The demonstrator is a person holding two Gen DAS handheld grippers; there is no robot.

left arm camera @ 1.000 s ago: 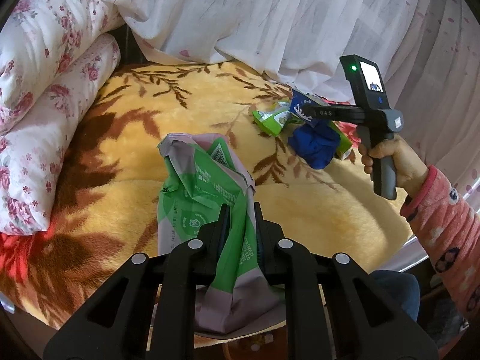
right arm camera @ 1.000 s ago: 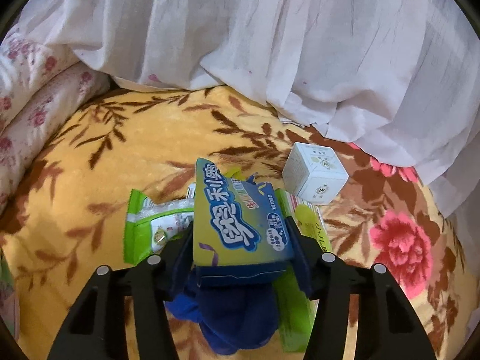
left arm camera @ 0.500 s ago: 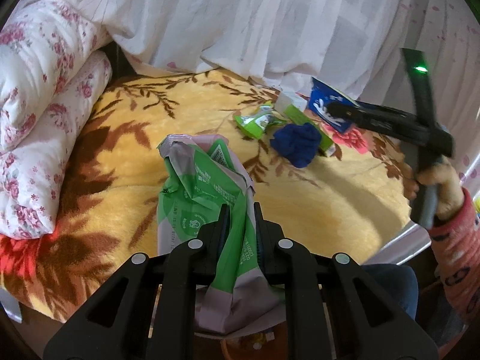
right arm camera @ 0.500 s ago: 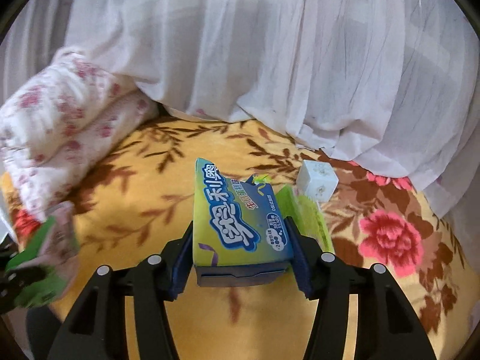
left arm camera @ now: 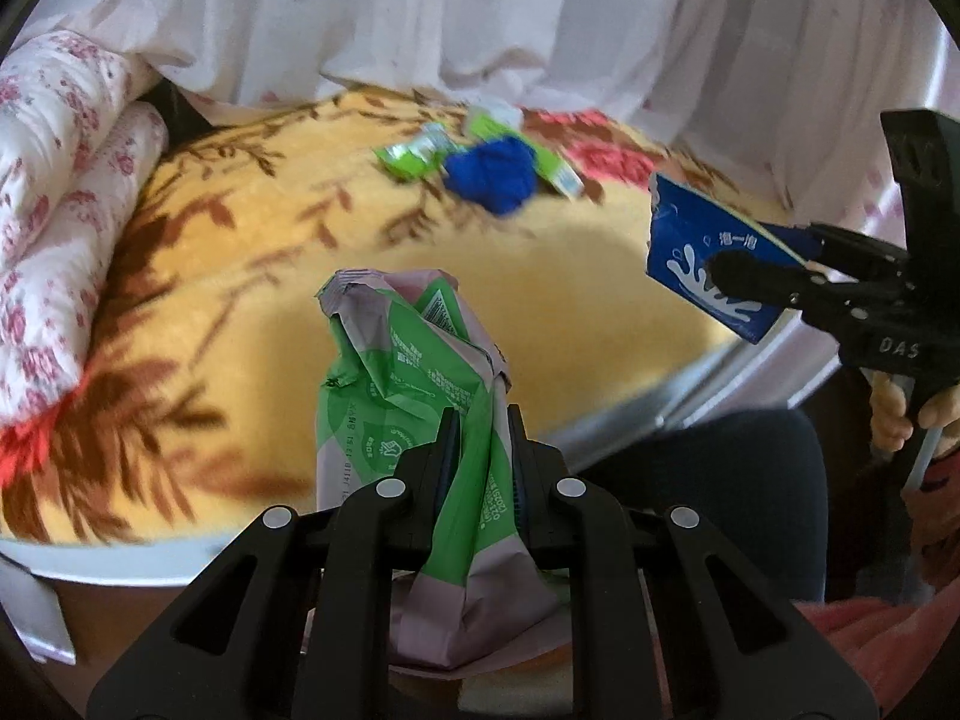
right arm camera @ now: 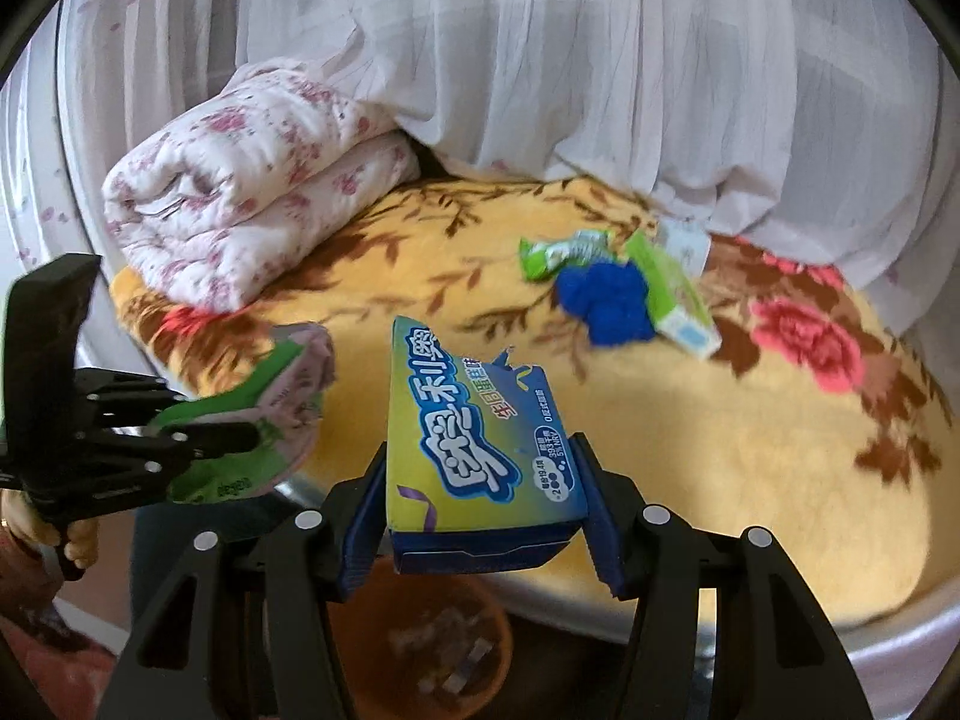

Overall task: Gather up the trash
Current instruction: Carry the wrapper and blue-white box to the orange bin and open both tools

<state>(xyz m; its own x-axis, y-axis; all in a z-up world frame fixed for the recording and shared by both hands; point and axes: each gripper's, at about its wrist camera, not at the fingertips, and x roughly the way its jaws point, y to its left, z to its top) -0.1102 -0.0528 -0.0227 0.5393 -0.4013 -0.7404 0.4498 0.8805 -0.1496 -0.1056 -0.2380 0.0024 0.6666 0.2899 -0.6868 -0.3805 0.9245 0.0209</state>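
My left gripper (left arm camera: 480,426) is shut on a crumpled green and pink wrapper (left arm camera: 414,372), held off the bed's front edge; it also shows in the right wrist view (right arm camera: 252,420). My right gripper (right arm camera: 480,468) is shut on a blue cookie box (right arm camera: 474,432), seen at the right of the left wrist view (left arm camera: 708,258). On the yellow floral blanket (right arm camera: 720,420) lie a green packet (right arm camera: 558,252), a blue cloth ball (right arm camera: 606,300), a green box (right arm camera: 672,294) and a small white box (right arm camera: 684,240). An orange bin (right arm camera: 420,648) sits on the floor under the box.
A folded floral quilt (right arm camera: 252,198) lies at the left end of the bed. White curtains (right arm camera: 540,60) hang behind. The bed has a white rim (right arm camera: 780,630). The person's legs (left arm camera: 720,480) are in front of the bed.
Both grippers have pulled back from the bed toward its front edge with their loads. The trash left on the blanket now lies farther away, and the orange bin has come into view.
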